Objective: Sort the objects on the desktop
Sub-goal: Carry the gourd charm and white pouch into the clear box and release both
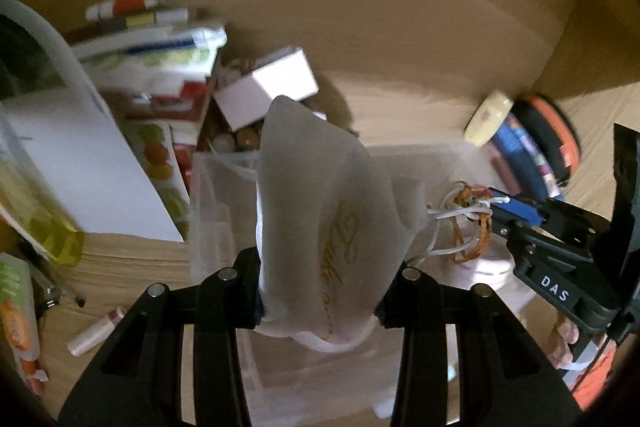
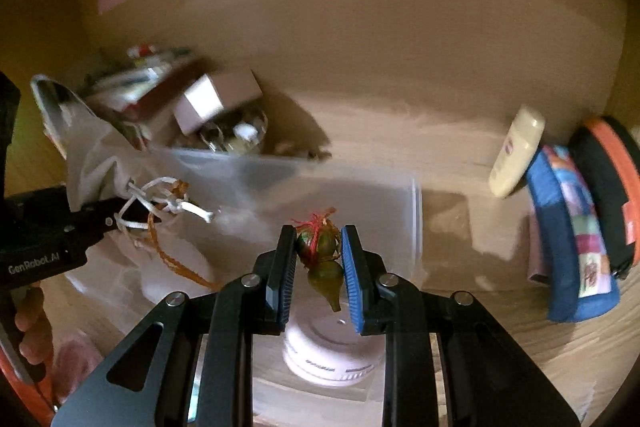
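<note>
I am holding the sheer white pouch (image 1: pixel 320 211) pinched in the left gripper (image 1: pixel 320 303) over the clear plastic bin (image 2: pixel 416 227), while the right gripper (image 2: pixel 320 267) is clamping the small gourd charm (image 2: pixel 324 267), its cord running toward the pouch at nine o'clock in the right wrist view. Since both hands are moving together, I am judging it best to keep the cord slack and lower both into the bin before opening either claw.
</note>
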`<state>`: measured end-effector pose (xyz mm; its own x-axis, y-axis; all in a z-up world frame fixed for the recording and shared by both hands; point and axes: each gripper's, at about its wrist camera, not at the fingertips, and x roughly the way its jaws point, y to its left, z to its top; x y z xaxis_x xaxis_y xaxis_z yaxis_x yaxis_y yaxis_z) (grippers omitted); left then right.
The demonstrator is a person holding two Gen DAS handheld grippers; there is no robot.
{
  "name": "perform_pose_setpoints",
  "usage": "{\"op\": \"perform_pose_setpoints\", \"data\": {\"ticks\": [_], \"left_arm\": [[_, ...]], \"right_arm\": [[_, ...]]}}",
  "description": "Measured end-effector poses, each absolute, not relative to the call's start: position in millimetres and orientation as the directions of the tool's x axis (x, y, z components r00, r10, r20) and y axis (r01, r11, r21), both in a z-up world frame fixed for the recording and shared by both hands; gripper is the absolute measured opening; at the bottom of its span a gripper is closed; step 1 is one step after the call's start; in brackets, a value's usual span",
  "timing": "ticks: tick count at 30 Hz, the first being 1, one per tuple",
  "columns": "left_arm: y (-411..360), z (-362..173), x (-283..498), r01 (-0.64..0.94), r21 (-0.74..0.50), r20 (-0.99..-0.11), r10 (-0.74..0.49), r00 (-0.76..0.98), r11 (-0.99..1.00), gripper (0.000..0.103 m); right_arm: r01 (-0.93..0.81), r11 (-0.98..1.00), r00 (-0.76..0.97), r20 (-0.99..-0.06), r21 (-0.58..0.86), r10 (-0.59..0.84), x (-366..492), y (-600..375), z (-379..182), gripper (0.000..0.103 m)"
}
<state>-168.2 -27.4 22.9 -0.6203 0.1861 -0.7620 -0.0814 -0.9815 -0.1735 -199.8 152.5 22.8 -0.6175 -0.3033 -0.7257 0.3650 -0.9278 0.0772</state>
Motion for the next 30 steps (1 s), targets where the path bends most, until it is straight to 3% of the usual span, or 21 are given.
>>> {"op": "perform_pose_setpoints", "data": {"ticks": [5,10,14,17,19,22,24,30], "left_arm": [[-21,9,-175,-0.067,-0.134,-0.784,0.147,-0.603,-0.989,0.044],[-19,11,-172,-0.092,-0.125,-0.778,0.155,-0.609,-0.988,0.064],[-22,15,-169,-0.080,-0.094,-0.764,0.123,-0.633,-0.992,0.072],[-20,19,-167,-0.076,-0.082,-0.754,0.112,-0.647,-0.994,0.076],[-18,23,-164,-0.084,-0.079,-0.748,0.115,-0.654,-0.993,0.078],[-19,32,-156,-0.089,-0.086,-0.730,0.123,-0.672,-0.992,0.087],[-20,39,-151,-0.088,-0.098,-0.718,0.131,-0.684,-0.991,0.094],[-19,60,-129,-0.106,-0.125,-0.687,0.164,-0.708,-0.986,0.098]], "right_arm": [[0.360,-0.932,-0.599,-0.754,0.047,-0.269,-204,150,7,0.021],[0.360,-0.933,-0.611,-0.753,0.012,-0.245,-202,147,3,0.021],[0.362,-0.932,-0.617,-0.755,-0.021,-0.223,-200,143,1,0.021],[0.361,-0.931,-0.628,-0.753,-0.058,-0.197,-197,139,0,0.036],[0.369,-0.926,-0.640,-0.744,-0.078,-0.192,-192,136,3,0.057],[0.368,-0.922,-0.685,-0.706,-0.123,-0.179,-182,131,14,0.074],[0.370,-0.919,-0.702,-0.689,-0.135,-0.182,-176,129,23,0.075],[0.384,-0.919,-0.709,-0.664,-0.085,-0.235,-156,139,46,0.083]]}}
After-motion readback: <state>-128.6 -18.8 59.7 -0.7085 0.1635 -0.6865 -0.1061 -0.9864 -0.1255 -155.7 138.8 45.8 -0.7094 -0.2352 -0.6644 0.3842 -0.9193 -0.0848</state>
